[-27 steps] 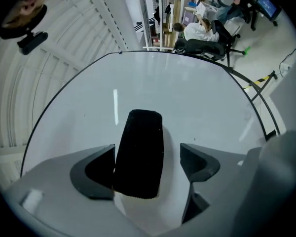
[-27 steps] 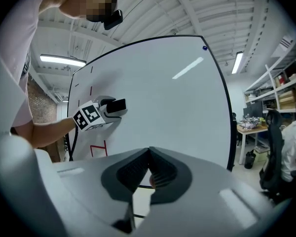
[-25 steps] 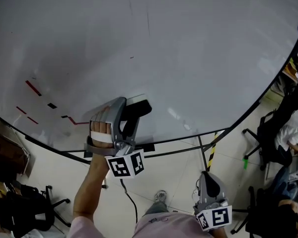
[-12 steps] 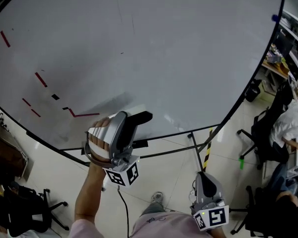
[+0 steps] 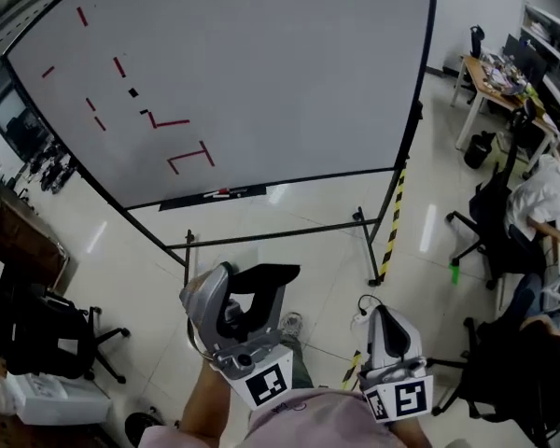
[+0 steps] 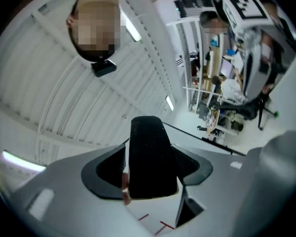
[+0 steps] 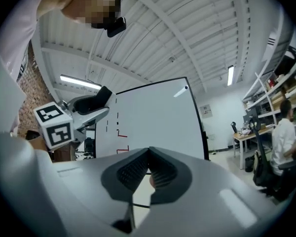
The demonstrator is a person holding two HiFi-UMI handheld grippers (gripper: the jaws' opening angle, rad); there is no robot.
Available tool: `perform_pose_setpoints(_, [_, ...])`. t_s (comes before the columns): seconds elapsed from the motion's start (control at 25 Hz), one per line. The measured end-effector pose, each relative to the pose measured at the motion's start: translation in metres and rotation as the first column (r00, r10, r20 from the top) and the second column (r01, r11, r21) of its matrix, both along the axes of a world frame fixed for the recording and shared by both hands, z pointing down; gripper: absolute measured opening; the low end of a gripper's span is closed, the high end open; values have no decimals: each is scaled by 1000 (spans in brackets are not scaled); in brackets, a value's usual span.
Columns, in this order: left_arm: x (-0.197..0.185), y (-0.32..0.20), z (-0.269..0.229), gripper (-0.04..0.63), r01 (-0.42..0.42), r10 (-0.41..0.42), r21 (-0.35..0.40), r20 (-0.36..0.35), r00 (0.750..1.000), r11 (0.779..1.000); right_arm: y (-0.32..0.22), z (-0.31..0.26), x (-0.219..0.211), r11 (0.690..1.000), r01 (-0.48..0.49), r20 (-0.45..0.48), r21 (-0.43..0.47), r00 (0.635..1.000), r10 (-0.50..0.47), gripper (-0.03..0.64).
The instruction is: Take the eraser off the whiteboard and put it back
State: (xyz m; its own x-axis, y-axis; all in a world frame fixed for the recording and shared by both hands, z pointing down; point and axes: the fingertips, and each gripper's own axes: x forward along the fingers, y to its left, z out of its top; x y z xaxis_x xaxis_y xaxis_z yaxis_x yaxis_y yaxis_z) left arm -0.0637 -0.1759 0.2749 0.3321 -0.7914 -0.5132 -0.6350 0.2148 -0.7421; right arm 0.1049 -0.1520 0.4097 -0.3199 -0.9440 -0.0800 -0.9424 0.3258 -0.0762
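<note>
My left gripper (image 5: 261, 287) is shut on the black eraser (image 5: 266, 276), held in the air in front of my body and well away from the whiteboard (image 5: 261, 54). In the left gripper view the eraser (image 6: 149, 152) stands upright between the two dark pads and fills the gap; the jaws have just been closing on it. The board carries red and black marks (image 5: 189, 152) at its lower left. My right gripper (image 5: 392, 339) hangs low at my right side, shut and empty; in the right gripper view its jaws meet at the tip (image 7: 149, 154).
The whiteboard stands on a wheeled frame with yellow-black striped legs (image 5: 392, 217). Its pen tray (image 5: 215, 194) runs under the lower edge. Office chairs (image 5: 499, 241), a seated person (image 5: 546, 189) and a desk (image 5: 490, 68) are on the right. A black chair (image 5: 37, 334) is on the left.
The eraser was against the board and has come off in the left gripper. Both grippers and the head view have drawn far back from the whiteboard, which now looks small and distant.
</note>
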Motion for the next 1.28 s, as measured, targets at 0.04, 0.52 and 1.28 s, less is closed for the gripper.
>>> perform_pose_setpoints(0.04, [10,34,4,296,-7,6,-20,-44,999,1000,22,2,9,1000,8,0,-6,1000,-8,0])
perform_pose_setpoints(0.52, [27,263,-2,296,-231,127,-131,-536,834,964,175,-51,-3,980,173,49,97,983,-178,0])
perform_pose_setpoints(1.28, [-12,309,-19,282,-279,189,-49,-623,759,959,214,-75,-47,958,239,35,157,968,-247,0])
